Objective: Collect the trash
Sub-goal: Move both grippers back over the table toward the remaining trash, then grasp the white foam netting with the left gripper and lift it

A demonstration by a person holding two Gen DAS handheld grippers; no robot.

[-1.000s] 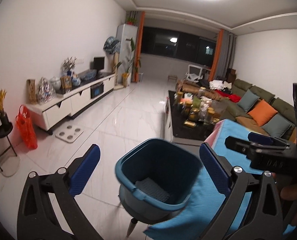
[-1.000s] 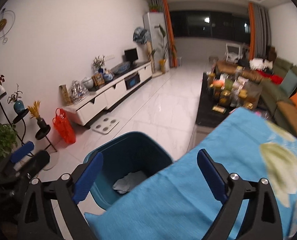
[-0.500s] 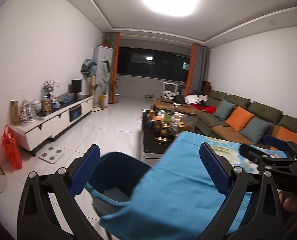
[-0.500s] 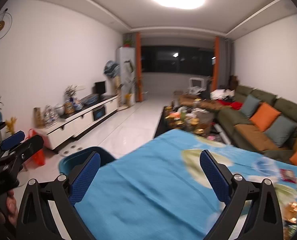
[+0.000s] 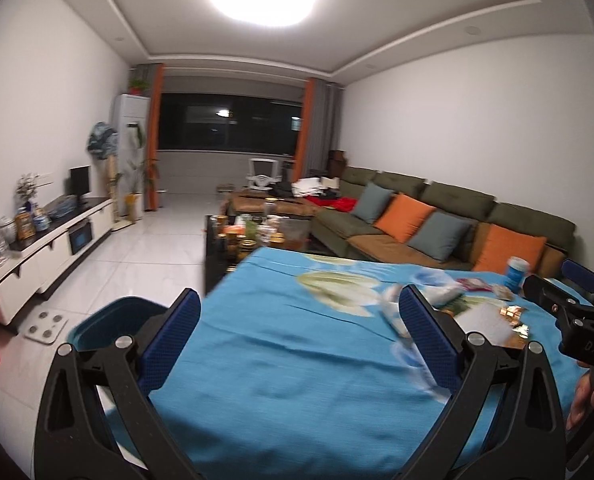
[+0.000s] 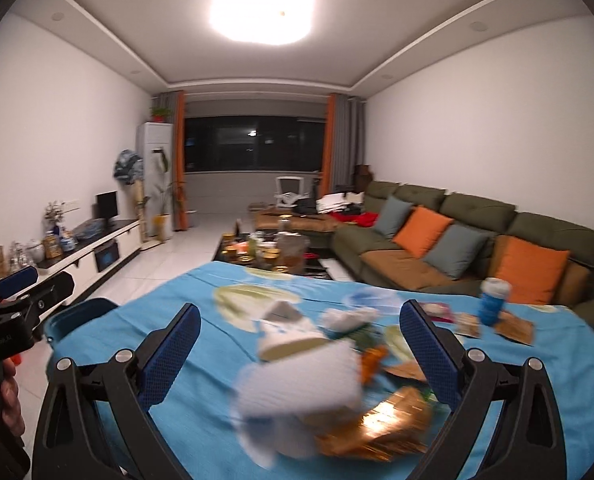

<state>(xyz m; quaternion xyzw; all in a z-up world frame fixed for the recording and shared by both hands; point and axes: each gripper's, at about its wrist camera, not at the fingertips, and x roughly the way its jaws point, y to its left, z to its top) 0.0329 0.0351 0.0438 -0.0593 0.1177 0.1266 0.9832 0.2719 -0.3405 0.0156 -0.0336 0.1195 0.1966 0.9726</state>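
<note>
Both views have swung right since a second ago, off the blue bin and onto the table with its blue cloth. Each hand-held gripper, left and right, has its fingers spread apart and empty. Nearest the right one lie blurred trash: a white wad and gold wrappers. Farther right stands a blue can. Beyond is a green sofa.

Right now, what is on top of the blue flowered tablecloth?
On the blue flowered tablecloth: crumpled white paper, gold wrappers and a blue can. Blur hides details; whatever is under the litter is covered.
</note>
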